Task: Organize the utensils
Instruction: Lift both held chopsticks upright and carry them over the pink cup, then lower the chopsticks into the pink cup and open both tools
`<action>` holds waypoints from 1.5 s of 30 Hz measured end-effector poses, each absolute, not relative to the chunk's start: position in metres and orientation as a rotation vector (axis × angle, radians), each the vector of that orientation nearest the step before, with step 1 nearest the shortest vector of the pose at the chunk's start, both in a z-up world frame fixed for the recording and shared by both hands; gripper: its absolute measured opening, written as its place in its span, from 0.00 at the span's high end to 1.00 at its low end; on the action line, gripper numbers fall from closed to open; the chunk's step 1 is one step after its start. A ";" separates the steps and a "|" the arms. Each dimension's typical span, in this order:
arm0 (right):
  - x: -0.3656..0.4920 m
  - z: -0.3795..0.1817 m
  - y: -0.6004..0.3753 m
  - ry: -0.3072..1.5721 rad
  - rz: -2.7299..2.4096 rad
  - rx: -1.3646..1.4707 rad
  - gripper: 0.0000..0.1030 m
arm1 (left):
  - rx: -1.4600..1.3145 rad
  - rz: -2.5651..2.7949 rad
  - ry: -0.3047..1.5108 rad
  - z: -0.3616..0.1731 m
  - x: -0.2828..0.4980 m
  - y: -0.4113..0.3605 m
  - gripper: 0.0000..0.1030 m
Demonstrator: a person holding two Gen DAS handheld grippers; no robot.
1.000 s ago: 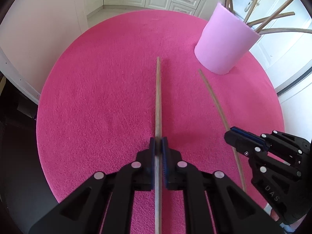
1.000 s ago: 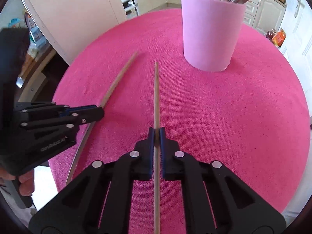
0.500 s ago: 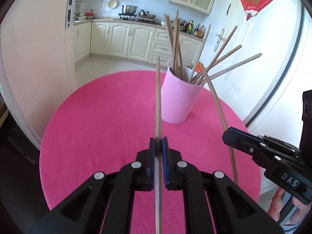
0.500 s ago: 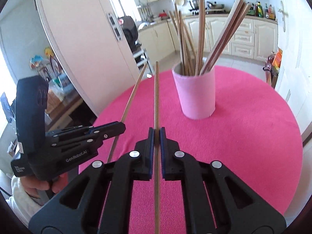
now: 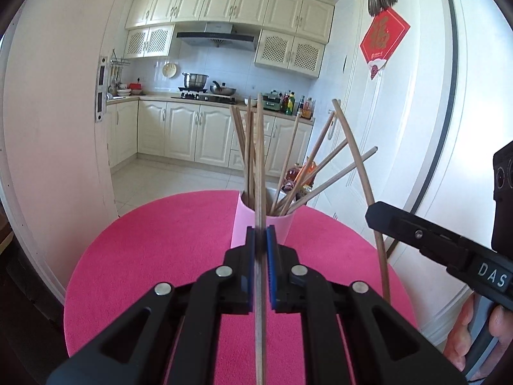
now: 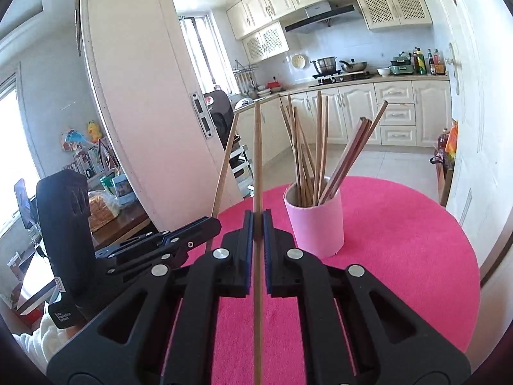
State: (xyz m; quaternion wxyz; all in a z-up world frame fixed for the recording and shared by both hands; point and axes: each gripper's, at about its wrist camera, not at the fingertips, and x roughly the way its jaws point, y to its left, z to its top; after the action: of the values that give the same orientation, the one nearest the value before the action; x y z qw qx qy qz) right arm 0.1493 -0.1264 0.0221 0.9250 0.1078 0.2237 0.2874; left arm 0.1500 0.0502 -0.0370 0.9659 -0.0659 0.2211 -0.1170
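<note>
Lifted off the pink tablecloth [image 5: 154, 256] since a second ago: two wooden chopsticks, now raised and aimed toward the kitchen. Left chopstick [image 5: 260, 166] clamped between the closed pads of the left gripper [image 5: 260, 243], crossing in front of the pink cup [image 5: 282, 227]. Right chopstick [image 6: 257, 160] pinched in the shut right gripper [image 6: 255, 234], just left of the cup [image 6: 315, 224]. Cup upright on the round table, holding a loose bundle of chopsticks [image 6: 317, 154] fanned outward. Seen only from the left wrist: red door ornament [image 5: 383, 37] and a hand [image 5: 481, 330] on the right handle. Seen only from the right wrist: open door [image 6: 150, 96], cluttered side table [image 6: 105, 202], white sleeve [image 6: 41, 343]. Beyond: cream cabinets and stove pots [image 5: 205, 85].
</note>
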 end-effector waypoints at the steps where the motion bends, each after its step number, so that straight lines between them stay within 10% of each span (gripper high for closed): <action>1: 0.149 0.024 -0.128 0.450 0.589 0.225 0.94 | -0.134 -0.239 0.433 -0.035 0.149 0.050 0.93; 24: 0.189 0.056 -0.144 0.041 0.471 0.314 0.94 | -0.248 -0.252 0.003 0.018 0.209 0.044 0.93; 45: 0.233 0.041 -0.107 -0.134 0.431 0.207 0.94 | -0.307 -0.252 0.101 -0.025 0.290 0.047 0.93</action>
State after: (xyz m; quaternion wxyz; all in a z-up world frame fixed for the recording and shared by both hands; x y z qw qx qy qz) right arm 0.2326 -0.1071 0.0410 0.9693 0.1026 -0.0665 0.2133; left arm 0.2895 0.0468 -0.0253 0.9791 -0.1523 0.0500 -0.1253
